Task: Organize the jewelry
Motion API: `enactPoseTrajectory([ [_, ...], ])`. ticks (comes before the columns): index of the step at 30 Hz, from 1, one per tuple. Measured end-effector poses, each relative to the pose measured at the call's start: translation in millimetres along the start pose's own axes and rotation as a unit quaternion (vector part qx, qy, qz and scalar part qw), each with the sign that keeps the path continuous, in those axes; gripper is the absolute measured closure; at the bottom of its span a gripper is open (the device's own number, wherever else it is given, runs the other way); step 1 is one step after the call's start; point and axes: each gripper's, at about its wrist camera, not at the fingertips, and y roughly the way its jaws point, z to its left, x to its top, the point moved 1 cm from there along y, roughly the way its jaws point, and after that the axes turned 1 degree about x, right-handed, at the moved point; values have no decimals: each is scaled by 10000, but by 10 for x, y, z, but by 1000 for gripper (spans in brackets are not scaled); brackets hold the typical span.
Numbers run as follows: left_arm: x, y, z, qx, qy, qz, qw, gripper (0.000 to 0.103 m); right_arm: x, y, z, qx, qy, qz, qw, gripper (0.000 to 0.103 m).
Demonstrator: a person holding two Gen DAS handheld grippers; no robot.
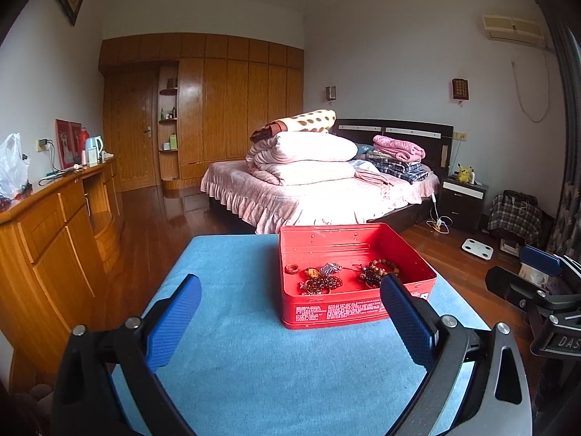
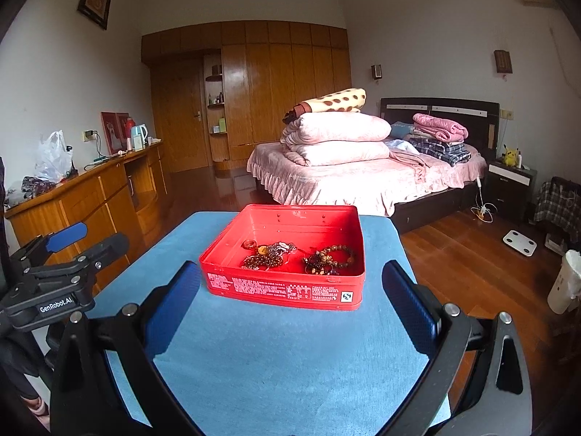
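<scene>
A red tin box stands on the blue-covered table; it also shows in the right wrist view. Inside lie several beaded bracelets, a dark bead strand and a small brown ring; the bracelets and ring show in the right wrist view too. My left gripper is open and empty, just short of the box's near left side. My right gripper is open and empty, in front of the box. Each gripper shows at the edge of the other's view.
The table ends just behind the box. A wooden sideboard with a plastic bag stands at left. A bed with folded bedding is behind, a wardrobe beyond. A white bin and a scale are on the floor at right.
</scene>
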Motion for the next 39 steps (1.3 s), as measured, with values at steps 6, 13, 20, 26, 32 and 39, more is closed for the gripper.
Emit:
enactPoseTrajectory([
  [6,-3,-19,17,-1,-3,-47,10000,6,-2,-29,-3,33,8,-37,10000,6],
  [13,-3,-29,22,3,-5,-51,10000,6,-3,-41,-5,18,-1,-32,10000,6],
  [20,5,-37,30,-9,-22,-52,10000,6,3,-38,-1,18,-3,-25,10000,6],
  [26,11,-58,27,17,4,-63,10000,6,6,-41,2,12,-10,-23,10000,6],
  [32,32,-40,16,28,13,-7,10000,6,7,-43,-1,10,-10,-29,10000,6],
  [39,44,-13,17,44,-12,38,10000,6,-3,-22,-12,-12,-9,1,10000,6],
])
